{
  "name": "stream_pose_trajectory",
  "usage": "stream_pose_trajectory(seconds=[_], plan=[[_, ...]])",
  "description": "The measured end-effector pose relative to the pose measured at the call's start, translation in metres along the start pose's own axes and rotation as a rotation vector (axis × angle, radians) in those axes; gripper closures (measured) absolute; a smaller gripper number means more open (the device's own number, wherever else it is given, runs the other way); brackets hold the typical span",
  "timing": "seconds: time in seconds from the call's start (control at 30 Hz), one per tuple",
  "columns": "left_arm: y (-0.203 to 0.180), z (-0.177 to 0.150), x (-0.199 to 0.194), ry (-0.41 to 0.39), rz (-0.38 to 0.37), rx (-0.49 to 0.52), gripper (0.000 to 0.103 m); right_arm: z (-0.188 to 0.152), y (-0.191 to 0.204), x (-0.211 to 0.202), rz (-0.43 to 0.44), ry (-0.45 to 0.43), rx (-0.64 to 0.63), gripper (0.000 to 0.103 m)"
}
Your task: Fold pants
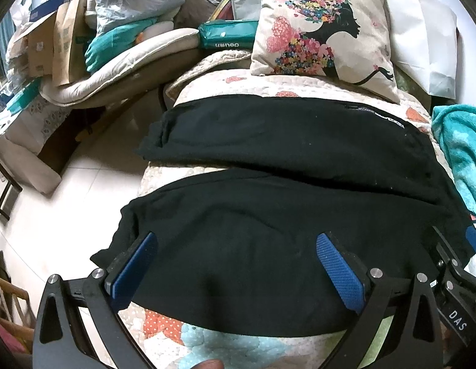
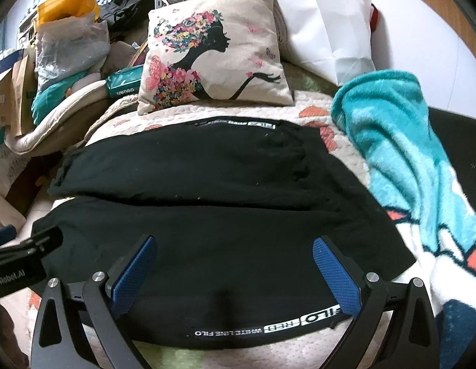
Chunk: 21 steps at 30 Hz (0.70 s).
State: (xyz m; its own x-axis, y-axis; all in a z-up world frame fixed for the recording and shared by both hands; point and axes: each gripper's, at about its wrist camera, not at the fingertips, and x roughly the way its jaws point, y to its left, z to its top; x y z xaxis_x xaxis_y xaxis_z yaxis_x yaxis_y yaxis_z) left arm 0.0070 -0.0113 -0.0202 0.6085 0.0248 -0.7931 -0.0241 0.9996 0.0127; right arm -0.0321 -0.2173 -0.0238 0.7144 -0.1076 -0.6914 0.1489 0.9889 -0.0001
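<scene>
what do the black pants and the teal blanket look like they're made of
Black pants: probably soft matte knit, sweatpant-like; no sheen, lint specks, printed side stripe. Teal blanket: likely plush fleece; fuzzy, tufted pile.

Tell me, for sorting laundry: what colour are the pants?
Black pants, white-lettered side stripe; clearest in right wrist view.

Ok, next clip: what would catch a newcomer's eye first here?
The black fabric pants spread flat across the quilted patterned bedspread, both legs side by side. Behind them leans a cream cushion printed with a flower-haired woman's silhouette. A turquoise fleece blanket lies to the right, and both grippers, left and right, hang open at the pants' near edge.
</scene>
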Motion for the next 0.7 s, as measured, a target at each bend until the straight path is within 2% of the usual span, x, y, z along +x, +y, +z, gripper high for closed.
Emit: stream_pose_trajectory(seconds=[0.7], plan=[[-0.003, -0.005, -0.004, -0.008, -0.003, 0.026, 0.000, -0.014, -0.013, -0.021, -0.083, -0.009, -0.038, 0.000]])
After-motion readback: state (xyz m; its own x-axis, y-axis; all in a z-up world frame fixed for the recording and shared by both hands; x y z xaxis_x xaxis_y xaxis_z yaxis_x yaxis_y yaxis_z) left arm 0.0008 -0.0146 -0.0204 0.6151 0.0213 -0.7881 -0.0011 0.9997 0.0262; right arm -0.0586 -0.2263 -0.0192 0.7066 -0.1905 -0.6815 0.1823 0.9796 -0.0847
